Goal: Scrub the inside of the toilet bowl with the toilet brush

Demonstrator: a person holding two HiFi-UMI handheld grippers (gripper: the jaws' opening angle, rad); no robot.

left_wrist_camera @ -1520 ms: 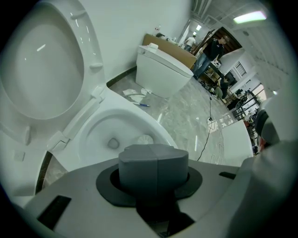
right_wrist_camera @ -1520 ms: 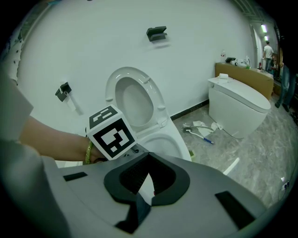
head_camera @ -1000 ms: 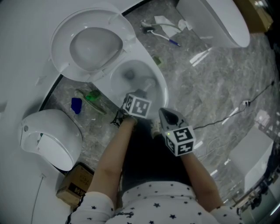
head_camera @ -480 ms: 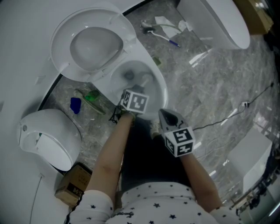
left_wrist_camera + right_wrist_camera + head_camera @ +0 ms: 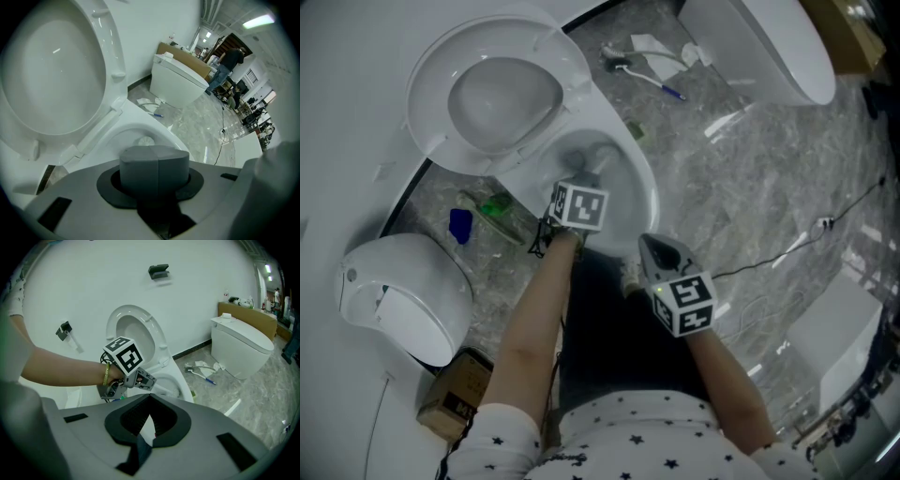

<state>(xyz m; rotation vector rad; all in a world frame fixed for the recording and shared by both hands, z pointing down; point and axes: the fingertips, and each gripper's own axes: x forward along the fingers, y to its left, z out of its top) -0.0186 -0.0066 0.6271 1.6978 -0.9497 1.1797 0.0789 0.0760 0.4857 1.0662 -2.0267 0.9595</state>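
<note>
Left gripper (image 5: 154, 174) clamped on toilet brush (image 5: 146, 140) handle — bristle head down inside toilet bowl (image 5: 649, 192). Right gripper (image 5: 149, 423) nearer, to right — jaws narrowly apart, empty.

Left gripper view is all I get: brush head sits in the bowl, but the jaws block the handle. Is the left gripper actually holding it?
Observer: Yes. In the right gripper view, the left gripper is shut on the white handle of the toilet brush, which slants down into the toilet bowl.
Operator: Right gripper busy?
Observer: No. The right gripper is open and empty, held back short of the bowl.
Operator: Clutter on the bowl's far side?
Observer: The head view shows a green item and a blue item on the floor, to the person's left of the bowl.
</note>
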